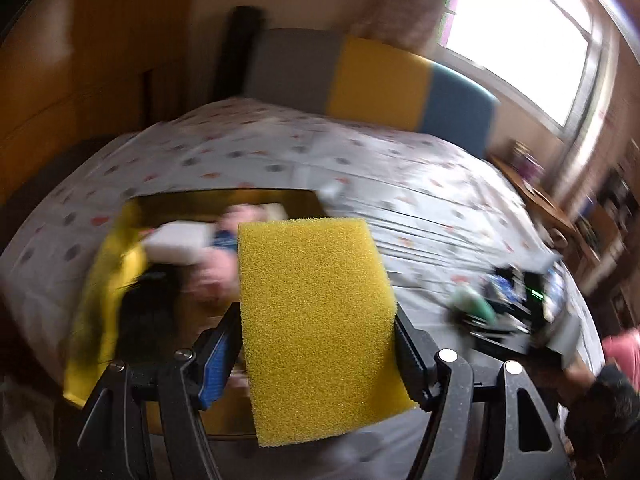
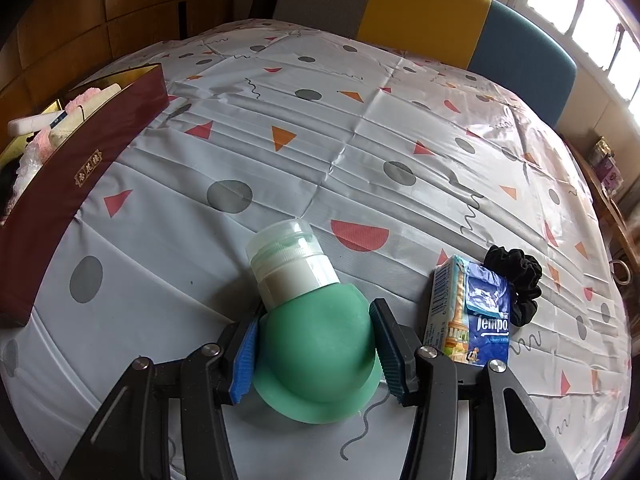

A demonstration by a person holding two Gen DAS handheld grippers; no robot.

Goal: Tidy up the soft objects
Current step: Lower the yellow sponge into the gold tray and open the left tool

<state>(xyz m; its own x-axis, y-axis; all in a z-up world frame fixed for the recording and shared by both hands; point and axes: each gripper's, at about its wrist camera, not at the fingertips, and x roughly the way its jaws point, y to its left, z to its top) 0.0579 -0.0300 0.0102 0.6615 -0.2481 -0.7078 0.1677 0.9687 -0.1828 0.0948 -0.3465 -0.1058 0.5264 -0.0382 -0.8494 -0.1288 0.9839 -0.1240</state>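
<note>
Ahead of the right gripper [image 2: 316,344] the surface [image 2: 360,128] lies bare up to the chair [image 2: 424,16] at its far edge. Just to its right, a tissue pack [image 2: 470,316] and a black scrunchie [image 2: 520,280] crowd that side. Far to its left, the wall of the maroon box [image 2: 80,168] blocks low passage. Ahead of the left gripper [image 1: 320,336], the box interior [image 1: 192,256] is already crowded with soft items, leaving little room.

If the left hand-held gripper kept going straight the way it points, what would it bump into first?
Probably the open gold-lined box just ahead: the left hand-held gripper, clamped on a yellow rectangular foam sponge, aims over it. The sponge's far end would likely meet the blurred soft items inside; depth is unclear.
</note>
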